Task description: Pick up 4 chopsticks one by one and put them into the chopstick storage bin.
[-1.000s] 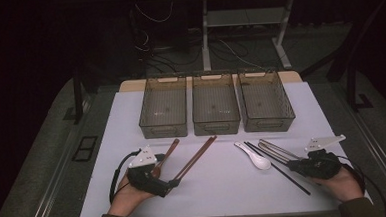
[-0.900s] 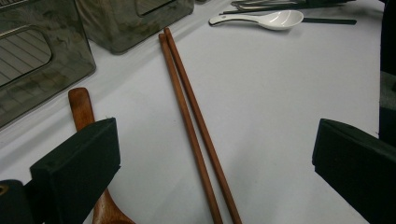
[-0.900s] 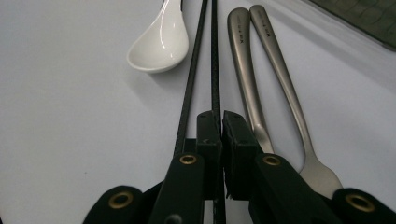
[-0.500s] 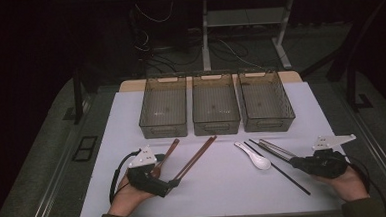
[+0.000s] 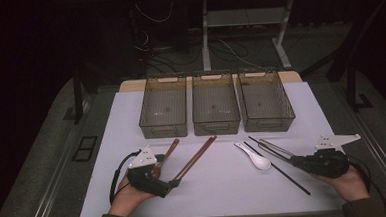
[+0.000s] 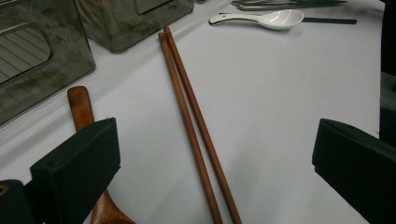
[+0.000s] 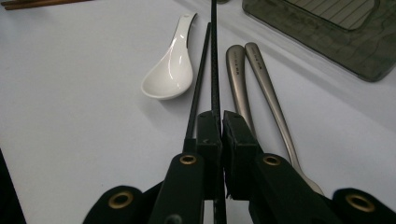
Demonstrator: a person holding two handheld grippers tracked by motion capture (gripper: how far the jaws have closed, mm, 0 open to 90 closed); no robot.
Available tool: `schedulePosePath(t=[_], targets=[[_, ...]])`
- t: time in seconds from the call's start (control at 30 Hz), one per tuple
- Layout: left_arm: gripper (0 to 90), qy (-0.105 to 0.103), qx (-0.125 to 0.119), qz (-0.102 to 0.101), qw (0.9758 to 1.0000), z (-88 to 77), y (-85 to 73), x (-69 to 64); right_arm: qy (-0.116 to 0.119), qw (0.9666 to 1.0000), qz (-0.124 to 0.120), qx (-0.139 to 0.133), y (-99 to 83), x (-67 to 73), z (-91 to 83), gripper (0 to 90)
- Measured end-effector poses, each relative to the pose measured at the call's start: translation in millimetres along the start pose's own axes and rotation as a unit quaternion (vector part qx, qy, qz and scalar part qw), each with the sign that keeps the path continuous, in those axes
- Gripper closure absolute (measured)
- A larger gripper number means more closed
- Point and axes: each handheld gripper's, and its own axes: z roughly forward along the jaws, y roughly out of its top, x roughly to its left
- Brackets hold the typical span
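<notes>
high view: the left hand-held gripper [image 5: 171, 183] lies at the lower left of the frame on the white worktop [image 5: 225, 192], its jaws spread beside the near ends of the brown chopsticks [image 5: 196, 157], with a wooden spoon [image 5: 168, 151] just left of them. at the lower right, the right hand-held gripper [image 5: 295, 159] is pressed together on a black chopstick [image 5: 269, 151] that runs up and left. a white spoon [image 5: 253, 155] lies at lower centre, and three smoky bins [image 5: 215, 105] stand in a row across the middle.

left gripper view: jaws wide apart at the bottom corners, the brown chopsticks [image 6: 196, 126] lying between them, untouched.

right gripper view: the pads pinch one black chopstick [image 7: 215, 70] at centre; a second black chopstick [image 7: 198, 88] lies just left, two metal handles [image 7: 254, 79] to the right.
</notes>
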Motion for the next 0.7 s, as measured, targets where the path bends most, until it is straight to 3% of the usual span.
schedulePosePath(t=[0.7], targets=[[0.3,0.002,-0.002,-0.004,1.0,-0.3,-0.8,0.2,0.008,0.9993,-0.006,-0.037,13.7,1.0,-9.3,85.7]])
